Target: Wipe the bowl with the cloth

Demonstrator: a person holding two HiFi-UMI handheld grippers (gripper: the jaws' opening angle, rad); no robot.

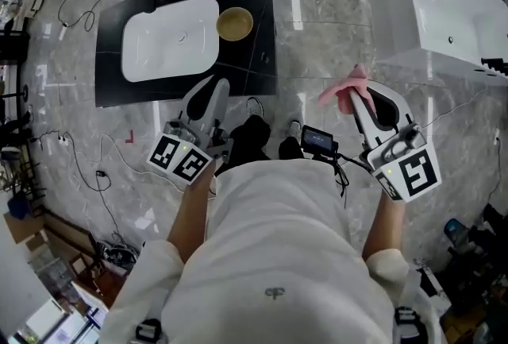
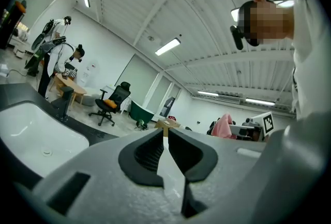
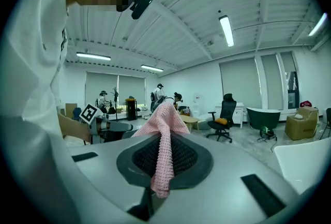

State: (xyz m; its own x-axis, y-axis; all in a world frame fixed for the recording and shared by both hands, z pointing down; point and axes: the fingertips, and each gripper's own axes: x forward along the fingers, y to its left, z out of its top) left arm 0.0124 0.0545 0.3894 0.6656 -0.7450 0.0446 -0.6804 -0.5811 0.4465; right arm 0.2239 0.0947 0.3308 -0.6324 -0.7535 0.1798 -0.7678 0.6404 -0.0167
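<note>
Below, a black slab on the marble floor holds a white basin, with the round tan bowl just beside it. The right gripper pinches the pink knit cloth; the left gripper is closed, empty.

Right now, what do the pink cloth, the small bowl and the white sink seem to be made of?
The pink cloth looks like a soft, matte knitted or waffle-weave fabric; its grid of small loops shows clearly. The bowl is tan and dull, possibly wood or bamboo, though plastic can't be ruled out. The sink is glossy white with soft reflections, likely ceramic or acrylic.
</note>
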